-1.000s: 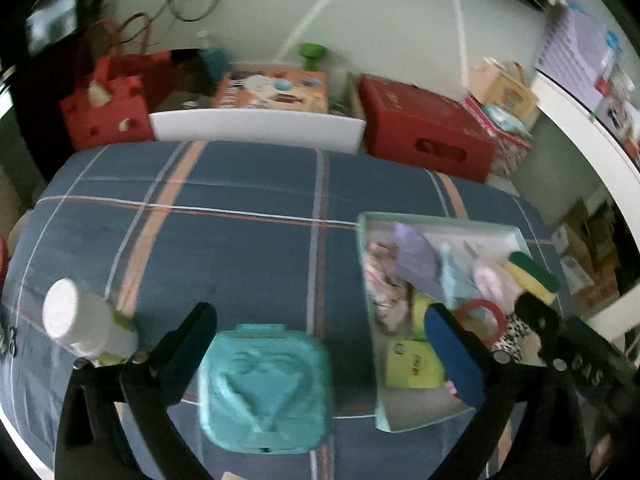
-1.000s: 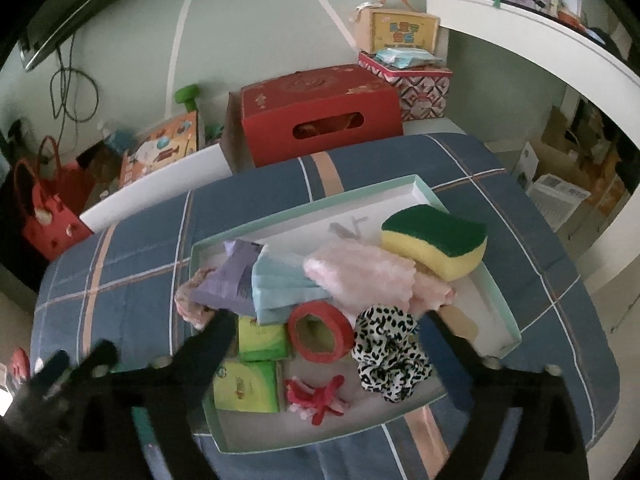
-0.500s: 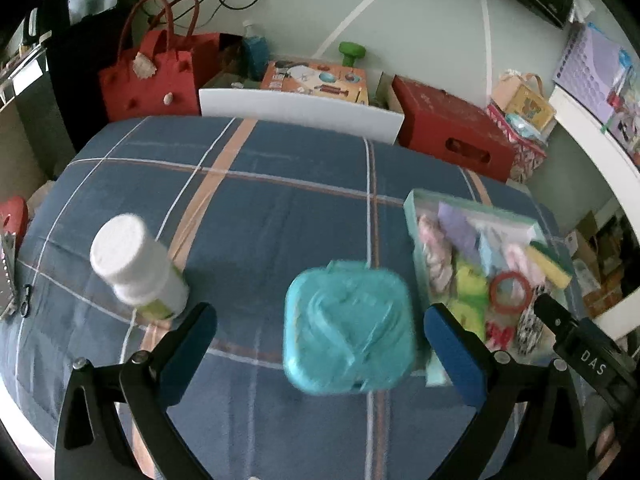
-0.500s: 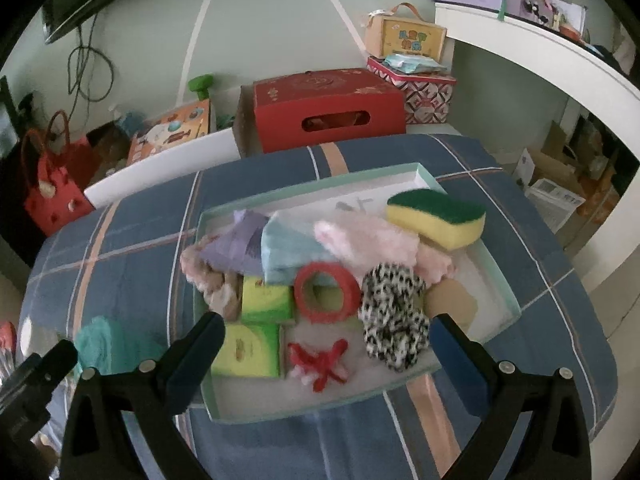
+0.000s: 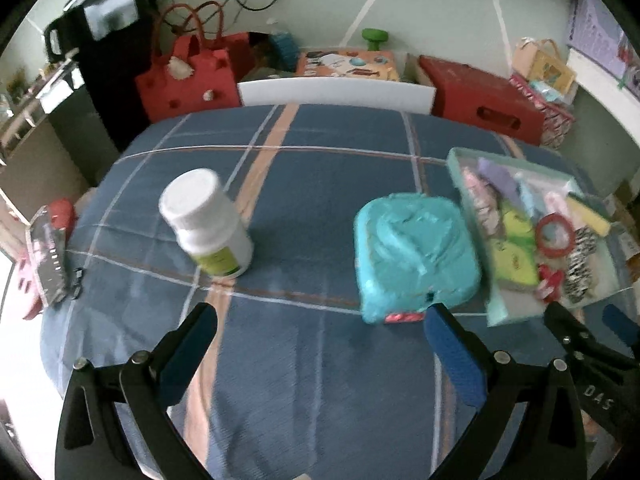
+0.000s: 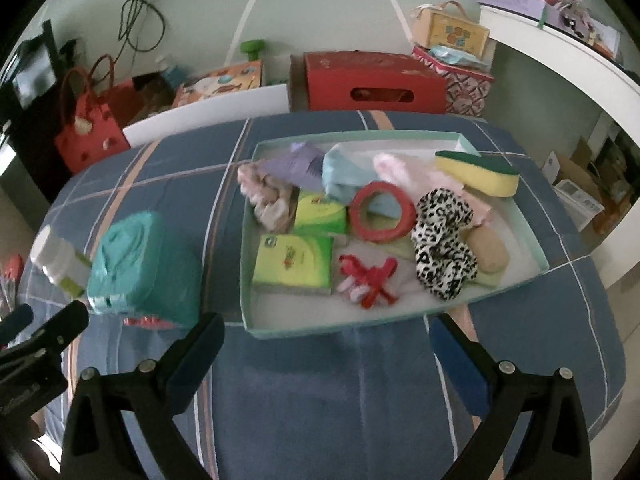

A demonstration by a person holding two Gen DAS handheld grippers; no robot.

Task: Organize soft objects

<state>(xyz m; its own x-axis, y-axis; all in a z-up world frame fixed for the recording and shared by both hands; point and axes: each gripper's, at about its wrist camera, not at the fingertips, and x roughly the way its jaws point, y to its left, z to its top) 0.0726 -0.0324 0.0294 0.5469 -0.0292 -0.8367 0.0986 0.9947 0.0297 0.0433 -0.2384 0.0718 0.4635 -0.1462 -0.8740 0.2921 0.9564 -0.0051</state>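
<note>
A shallow teal tray (image 6: 538,246) on the blue plaid cloth holds several soft items: a yellow-green sponge (image 6: 476,168), a leopard scrunchie (image 6: 442,246), a red ring (image 6: 382,212), green tissue packs (image 6: 294,266), pink and purple cloths. It also shows in the left wrist view (image 5: 454,158). A teal wipes pack (image 5: 416,256) lies left of the tray, also in the right wrist view (image 6: 142,264). My left gripper (image 5: 316,356) is open and empty, near the pack. My right gripper (image 6: 326,354) is open and empty in front of the tray.
A white pill bottle (image 5: 206,224) stands left of the wipes pack. A red box (image 6: 372,82), a red bag (image 5: 188,78) and toy boxes line the wall behind the table. A white shelf (image 6: 560,60) runs along the right.
Both grippers have pulled back and up from the table. The wipes pack now lies farther ahead, to the right in the left view; more cloth shows in front of the tray.
</note>
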